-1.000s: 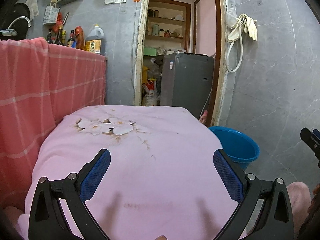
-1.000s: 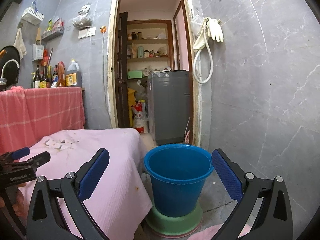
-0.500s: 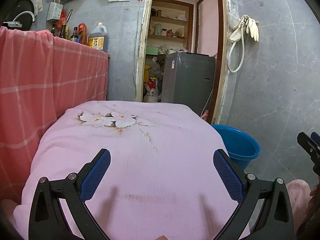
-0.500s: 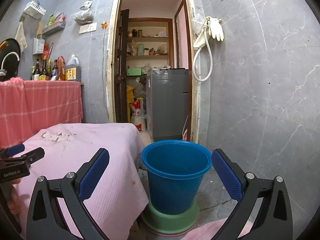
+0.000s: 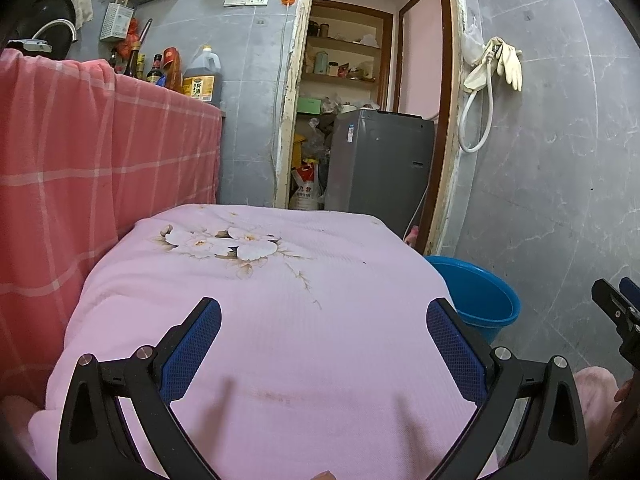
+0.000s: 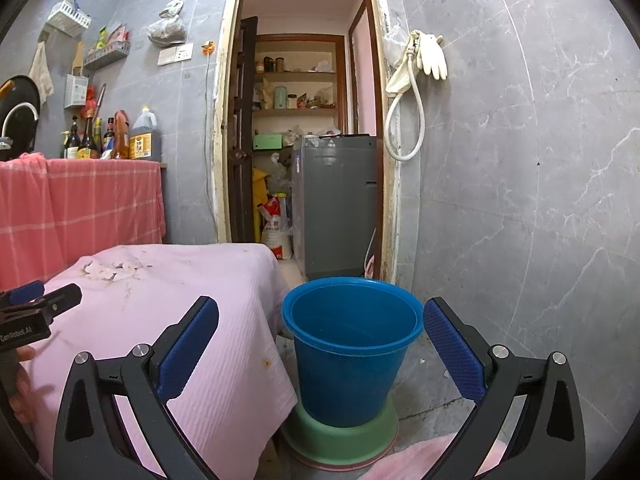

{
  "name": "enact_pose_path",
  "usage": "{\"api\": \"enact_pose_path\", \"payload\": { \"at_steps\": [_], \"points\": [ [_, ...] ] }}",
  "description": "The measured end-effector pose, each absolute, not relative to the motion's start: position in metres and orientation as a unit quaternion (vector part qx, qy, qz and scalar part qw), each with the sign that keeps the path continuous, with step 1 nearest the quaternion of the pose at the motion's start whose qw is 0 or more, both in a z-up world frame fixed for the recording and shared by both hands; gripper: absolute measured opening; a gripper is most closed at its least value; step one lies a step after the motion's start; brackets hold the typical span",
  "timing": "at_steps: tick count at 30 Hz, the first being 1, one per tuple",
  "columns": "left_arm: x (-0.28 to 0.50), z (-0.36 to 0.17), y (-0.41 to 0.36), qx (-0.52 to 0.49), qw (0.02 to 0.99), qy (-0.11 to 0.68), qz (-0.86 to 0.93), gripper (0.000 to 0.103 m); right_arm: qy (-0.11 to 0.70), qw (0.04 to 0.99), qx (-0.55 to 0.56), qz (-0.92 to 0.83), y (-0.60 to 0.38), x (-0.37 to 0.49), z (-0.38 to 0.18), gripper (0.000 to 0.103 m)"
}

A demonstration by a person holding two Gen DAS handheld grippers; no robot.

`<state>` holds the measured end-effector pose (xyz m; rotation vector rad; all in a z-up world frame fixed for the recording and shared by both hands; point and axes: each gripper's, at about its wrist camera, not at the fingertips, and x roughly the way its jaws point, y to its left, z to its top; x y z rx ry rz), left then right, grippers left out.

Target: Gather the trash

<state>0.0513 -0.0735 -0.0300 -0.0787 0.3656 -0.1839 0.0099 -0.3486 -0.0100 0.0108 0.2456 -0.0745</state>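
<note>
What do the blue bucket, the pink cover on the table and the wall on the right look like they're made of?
Blue bucket: likely plastic, with a smooth, evenly coloured wall and a thin moulded rim. Pink cover: woven cloth, finely ribbed, printed with flowers, draping softly over the edge. Wall: glossy grey tile with white marble-like veining and visible joints; stone or ceramic is unclear.

One blue bucket [image 6: 352, 350], one pink cloth [image 5: 280, 320], two tools, one washer [image 6: 336, 204]
</note>
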Motion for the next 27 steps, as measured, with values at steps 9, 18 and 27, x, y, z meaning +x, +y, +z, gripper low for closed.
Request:
{"api": "enact_pose_path", "payload": {
  "at_steps": [9,18,27],
  "points": [
    [0.0511,-0.0299,-0.0746,-0.040,0.978,0.182,-0.092,0.101,0.128,0.991,0.007,-0.038,-0.3504,0.0124,-0.0151,0.103],
    [0.0486,-0.0308,-0.0751,-0.040,0.979,0.179,-0.094,0.101,0.132,0.991,0.007,-0.037,-0.3518,0.0126,-0.0167,0.103],
    [0.0486,-0.0312,-0.0744,-0.040,0.979,0.179,-0.094,0.101,0.132,0.991,0.007,-0.037,-0.3519,0.0127,-0.0170,0.103]
  ]
}}
